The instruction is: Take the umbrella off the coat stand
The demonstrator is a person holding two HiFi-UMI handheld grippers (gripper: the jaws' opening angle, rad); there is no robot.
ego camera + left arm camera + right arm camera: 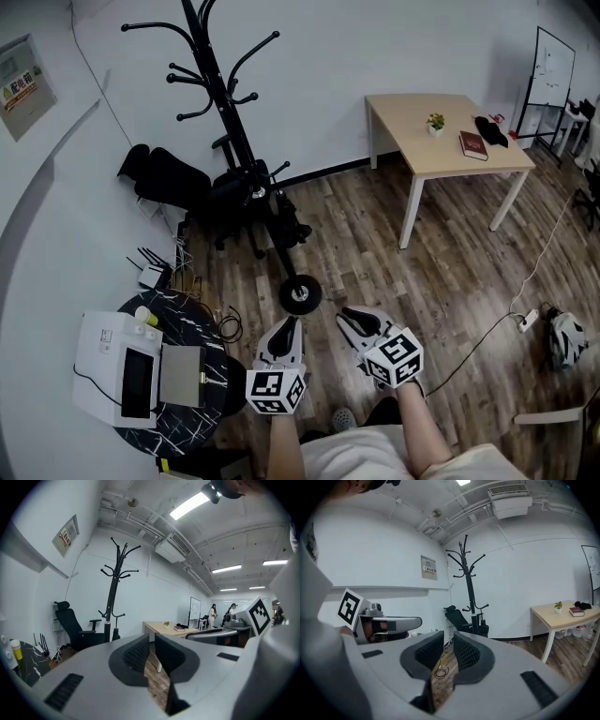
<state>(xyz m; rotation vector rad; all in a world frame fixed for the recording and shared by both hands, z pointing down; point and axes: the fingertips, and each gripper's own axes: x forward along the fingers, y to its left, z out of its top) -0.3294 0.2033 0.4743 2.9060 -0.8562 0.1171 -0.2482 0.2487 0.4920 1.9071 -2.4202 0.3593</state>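
The black coat stand (pixel 217 84) leans against the white wall, its round base (pixel 300 293) on the wood floor. A small black folded umbrella (pixel 115 633) hangs from a low hook beside the pole; it also shows in the right gripper view (pixel 483 627) and as a dark bundle in the head view (pixel 289 225). Both grippers are held side by side just short of the base and point at the stand. My left gripper (pixel 284 330) is shut and empty. On my right gripper (pixel 354 323) the jaws stand a little apart with nothing between them.
A black office chair (pixel 173 183) stands left of the stand. A light wooden table (pixel 441 141) with a book and a small plant is at the right. A round black table (pixel 192 427) with a white machine is at my left. Cables and a power strip (pixel 527 321) lie on the floor.
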